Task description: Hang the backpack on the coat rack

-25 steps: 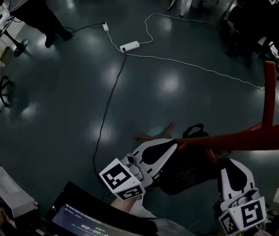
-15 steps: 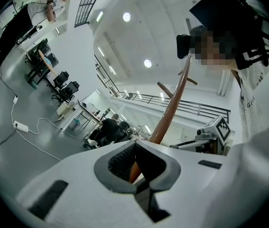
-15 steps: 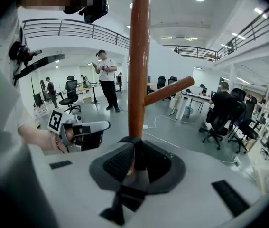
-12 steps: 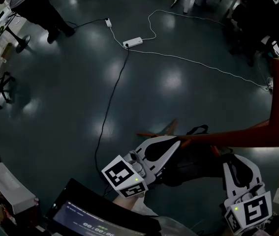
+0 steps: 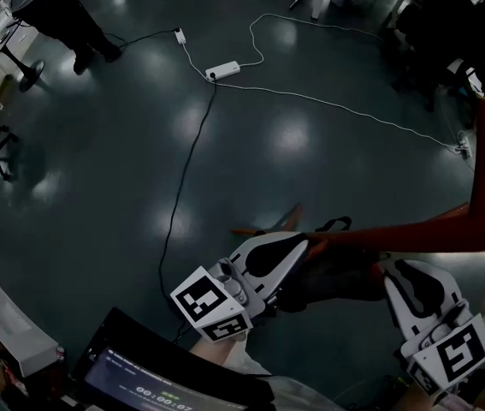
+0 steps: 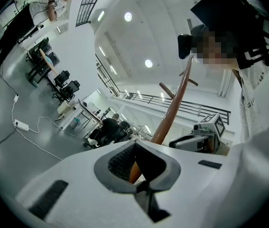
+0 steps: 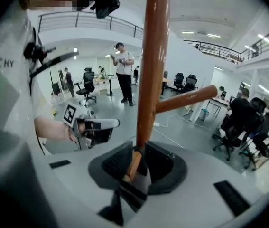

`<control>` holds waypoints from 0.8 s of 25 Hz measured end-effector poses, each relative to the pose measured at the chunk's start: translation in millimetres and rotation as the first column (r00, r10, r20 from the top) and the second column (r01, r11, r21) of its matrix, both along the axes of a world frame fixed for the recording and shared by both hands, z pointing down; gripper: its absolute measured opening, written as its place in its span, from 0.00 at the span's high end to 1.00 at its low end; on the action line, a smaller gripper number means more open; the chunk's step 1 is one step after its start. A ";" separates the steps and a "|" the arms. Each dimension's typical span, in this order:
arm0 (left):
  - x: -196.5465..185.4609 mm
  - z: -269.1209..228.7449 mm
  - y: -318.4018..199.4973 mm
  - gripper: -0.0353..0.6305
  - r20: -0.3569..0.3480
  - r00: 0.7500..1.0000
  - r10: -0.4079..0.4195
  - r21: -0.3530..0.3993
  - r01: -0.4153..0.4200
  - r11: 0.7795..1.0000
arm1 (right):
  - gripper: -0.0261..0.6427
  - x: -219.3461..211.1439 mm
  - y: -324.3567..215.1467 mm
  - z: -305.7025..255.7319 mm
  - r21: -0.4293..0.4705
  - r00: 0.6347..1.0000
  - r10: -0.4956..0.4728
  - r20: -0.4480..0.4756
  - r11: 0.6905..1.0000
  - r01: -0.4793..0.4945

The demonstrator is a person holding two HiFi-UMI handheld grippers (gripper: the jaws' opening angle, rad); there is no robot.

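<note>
Backpack (image 5: 336,274) is shown hanging dark against the coat rack (image 5: 422,232), between both grippers, just under the pole, whose long axis runs rightward across the head view. The left gripper (image 5: 304,248) is judged clamped on the pack. The right gripper (image 5: 389,269) is opening, with a strap and a short peg between its jaws. Open floor (image 5: 139,195), crossed by a cable (image 5: 186,174), is seen beyond.

Coat rack (image 7: 152,56) smooth wood; backpack (image 5: 332,274) matt cloth; floor (image 5: 97,187) glossy.
</note>
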State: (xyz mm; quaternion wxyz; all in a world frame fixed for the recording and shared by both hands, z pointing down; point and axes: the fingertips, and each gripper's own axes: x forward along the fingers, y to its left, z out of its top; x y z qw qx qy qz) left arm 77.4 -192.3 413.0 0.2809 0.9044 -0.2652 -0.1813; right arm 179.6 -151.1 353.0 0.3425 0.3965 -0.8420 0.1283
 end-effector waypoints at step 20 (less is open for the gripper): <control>-23.2 -3.2 23.3 0.93 -0.024 1.000 -0.011 -0.006 0.011 1.000 | 0.79 -33.2 32.0 -55.3 0.224 0.981 -0.058 0.184 0.975 0.016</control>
